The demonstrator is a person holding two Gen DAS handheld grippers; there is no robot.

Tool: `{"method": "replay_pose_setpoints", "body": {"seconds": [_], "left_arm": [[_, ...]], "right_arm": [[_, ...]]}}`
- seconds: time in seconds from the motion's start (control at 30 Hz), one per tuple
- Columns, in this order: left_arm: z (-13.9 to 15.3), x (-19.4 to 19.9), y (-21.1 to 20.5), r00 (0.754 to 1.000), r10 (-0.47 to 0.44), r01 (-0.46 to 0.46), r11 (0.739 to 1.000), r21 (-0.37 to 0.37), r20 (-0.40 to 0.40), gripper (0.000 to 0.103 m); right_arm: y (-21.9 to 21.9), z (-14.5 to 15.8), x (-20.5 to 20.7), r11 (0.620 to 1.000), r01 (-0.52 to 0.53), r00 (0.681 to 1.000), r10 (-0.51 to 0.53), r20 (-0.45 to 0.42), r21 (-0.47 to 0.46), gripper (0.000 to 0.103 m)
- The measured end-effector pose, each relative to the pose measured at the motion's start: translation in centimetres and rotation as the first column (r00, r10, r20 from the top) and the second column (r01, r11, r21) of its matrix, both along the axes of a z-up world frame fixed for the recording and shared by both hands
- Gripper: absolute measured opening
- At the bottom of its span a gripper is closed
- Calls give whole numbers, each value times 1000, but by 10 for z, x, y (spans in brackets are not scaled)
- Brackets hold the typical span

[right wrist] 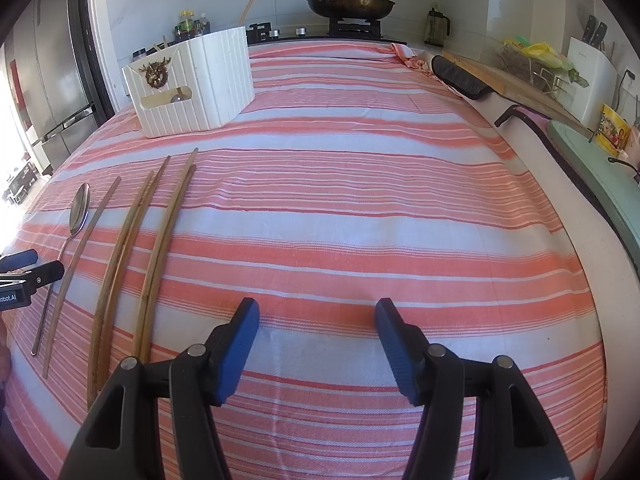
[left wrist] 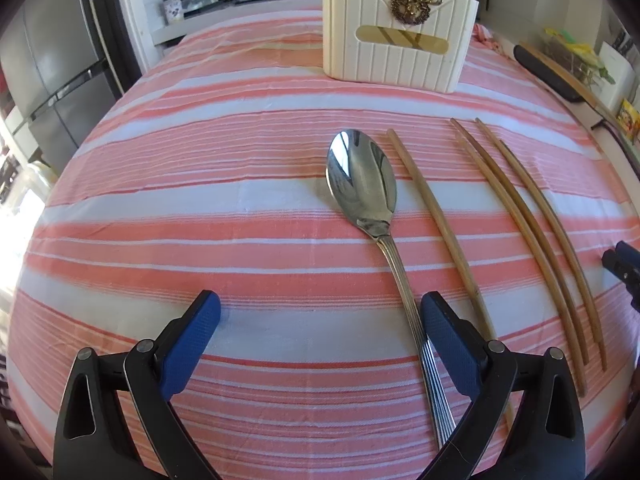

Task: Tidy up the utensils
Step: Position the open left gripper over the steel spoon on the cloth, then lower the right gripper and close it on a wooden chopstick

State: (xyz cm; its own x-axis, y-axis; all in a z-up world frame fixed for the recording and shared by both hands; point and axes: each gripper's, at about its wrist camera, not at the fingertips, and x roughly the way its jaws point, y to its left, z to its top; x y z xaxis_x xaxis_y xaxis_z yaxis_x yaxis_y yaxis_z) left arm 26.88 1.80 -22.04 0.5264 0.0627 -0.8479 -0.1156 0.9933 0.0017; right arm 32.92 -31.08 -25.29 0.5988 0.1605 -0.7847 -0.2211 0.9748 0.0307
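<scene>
Home kitchen, gas stove [right wrist: 352, 28], frying pan [right wrist: 350, 5], refrigerator [right wrist: 52, 92], knife block [right wrist: 592, 76]

Bare striped cloth [right wrist: 360, 208] is lying open across the bench's right half. On the left, the spoon [left wrist: 362, 184] and chopsticks [left wrist: 520, 220] are crowding the path, with the white holder [left wrist: 400, 40] standing behind them.

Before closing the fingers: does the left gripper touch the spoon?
Cannot tell. In the left wrist view, the left gripper is open; one finger overlaps the spoon handle.
</scene>
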Motion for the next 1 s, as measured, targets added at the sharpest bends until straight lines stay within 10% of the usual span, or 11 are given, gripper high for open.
{"method": "replay_pose_setpoints", "body": {"seconds": [0.77, 1.0], "left_arm": [[-3, -3, 21, 1000, -2, 2, 1000, -3, -4, 101], [-3, -3, 21, 1000, -9, 9, 1000, -3, -3, 101]], "right_arm": [[33, 30, 12, 975, -154, 986, 162, -36, 160, 61], [77, 21, 21, 955, -268, 953, 282, -108, 126, 19]]}}
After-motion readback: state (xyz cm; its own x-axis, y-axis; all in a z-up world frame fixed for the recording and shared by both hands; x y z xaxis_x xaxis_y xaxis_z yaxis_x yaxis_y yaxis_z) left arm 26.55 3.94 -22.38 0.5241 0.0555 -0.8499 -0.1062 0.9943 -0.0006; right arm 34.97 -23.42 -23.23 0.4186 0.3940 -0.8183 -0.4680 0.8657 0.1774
